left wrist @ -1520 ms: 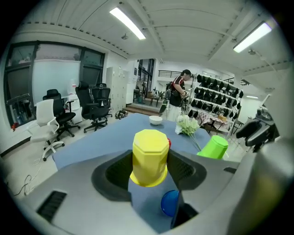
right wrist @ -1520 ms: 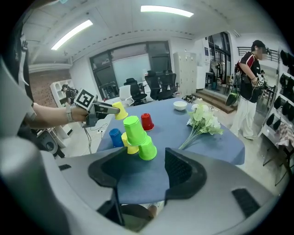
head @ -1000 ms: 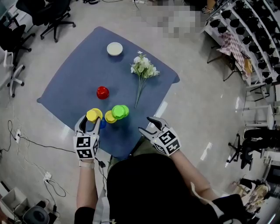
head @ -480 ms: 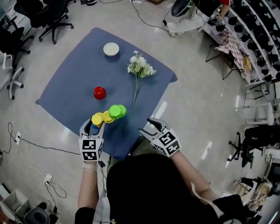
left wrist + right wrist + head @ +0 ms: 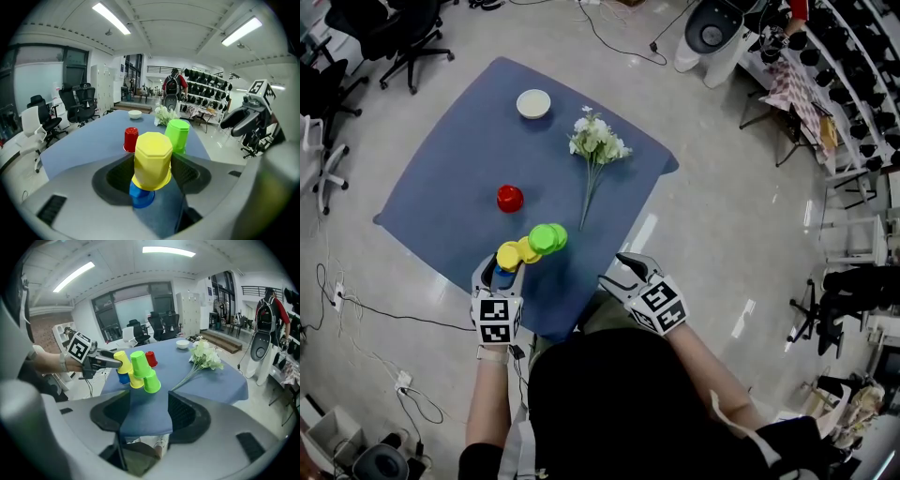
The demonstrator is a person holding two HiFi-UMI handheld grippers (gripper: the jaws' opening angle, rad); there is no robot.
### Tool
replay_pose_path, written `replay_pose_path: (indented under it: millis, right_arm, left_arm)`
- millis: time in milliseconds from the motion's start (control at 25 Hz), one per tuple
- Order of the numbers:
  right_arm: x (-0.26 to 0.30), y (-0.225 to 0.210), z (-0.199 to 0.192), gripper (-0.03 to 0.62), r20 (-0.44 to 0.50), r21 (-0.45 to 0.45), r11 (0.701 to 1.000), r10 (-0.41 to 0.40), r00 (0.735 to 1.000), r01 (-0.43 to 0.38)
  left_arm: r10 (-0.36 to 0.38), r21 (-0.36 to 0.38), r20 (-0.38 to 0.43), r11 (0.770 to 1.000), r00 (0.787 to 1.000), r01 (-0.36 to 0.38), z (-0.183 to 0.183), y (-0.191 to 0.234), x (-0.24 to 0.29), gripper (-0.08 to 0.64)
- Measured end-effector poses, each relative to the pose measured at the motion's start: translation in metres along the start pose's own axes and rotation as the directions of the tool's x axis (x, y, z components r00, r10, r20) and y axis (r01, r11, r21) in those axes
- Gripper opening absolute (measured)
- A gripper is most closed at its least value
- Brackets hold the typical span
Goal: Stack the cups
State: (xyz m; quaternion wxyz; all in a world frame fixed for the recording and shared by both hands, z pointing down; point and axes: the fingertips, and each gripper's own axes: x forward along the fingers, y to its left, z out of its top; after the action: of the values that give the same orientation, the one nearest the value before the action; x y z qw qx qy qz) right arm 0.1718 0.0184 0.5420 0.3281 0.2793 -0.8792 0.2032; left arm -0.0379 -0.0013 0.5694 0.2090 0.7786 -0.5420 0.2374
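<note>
Left tongs (image 5: 503, 270): grasping the upturned yellow cup (image 5: 152, 159), jaws just eased slightly wider. I hold it directly over the blue cup (image 5: 140, 196), mouth down, so it can nest there. The green cup (image 5: 177, 135) stands just beyond the blue cup, the red cup (image 5: 131, 139) farther beyond, unstacked. Right tongs (image 5: 149, 405): released, empty, held apart from the blue cup to keep clear.

You're wearing a dark top (image 5: 759, 445) and a pale wristband (image 5: 487, 353). Left gripper (image 5: 500, 267) around 8 o'clock, right gripper (image 5: 614, 267) around 5, both grey-black, each carrying a white cube (image 5: 495, 319) with black squares.
</note>
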Motion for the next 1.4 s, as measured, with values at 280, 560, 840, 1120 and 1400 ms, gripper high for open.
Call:
replay_pose_path:
  millis: [280,560,840,1120,1400]
  right_arm:
    - [0.001,-0.003,0.009,0.264,0.008,-0.009,1.0,0.01,1.0,-0.01]
    - [0.0,-0.009,0.031,0.264,0.058,0.002,0.999,0.044,0.997,-0.044]
    - [0.006,-0.017,0.075,0.264,0.124,-0.01,0.997,0.077,0.989,-0.076]
    - [0.032,-0.02,0.121,0.264,0.144,-0.089,0.989,0.126,0.982,-0.114]
    - [0.074,-0.018,0.154,0.264,0.117,-0.174,0.97,0.189,0.975,-0.167]
  left_arm:
    - [-0.003,-0.018,0.024,1.0,1.0,0.003,0.004,-0.002,-0.006,0.266]
    - [-0.004,-0.044,0.023,0.999,1.0,0.005,0.0,-0.005,-0.015,0.282]
    - [0.029,-0.087,0.03,0.996,0.999,-0.026,-0.004,0.0,-0.028,0.284]
    - [0.1,-0.14,0.02,0.985,0.995,-0.096,-0.015,0.014,-0.048,0.281]
    - [0.203,-0.247,0.047,0.951,0.978,-0.185,-0.031,0.031,-0.073,0.21]
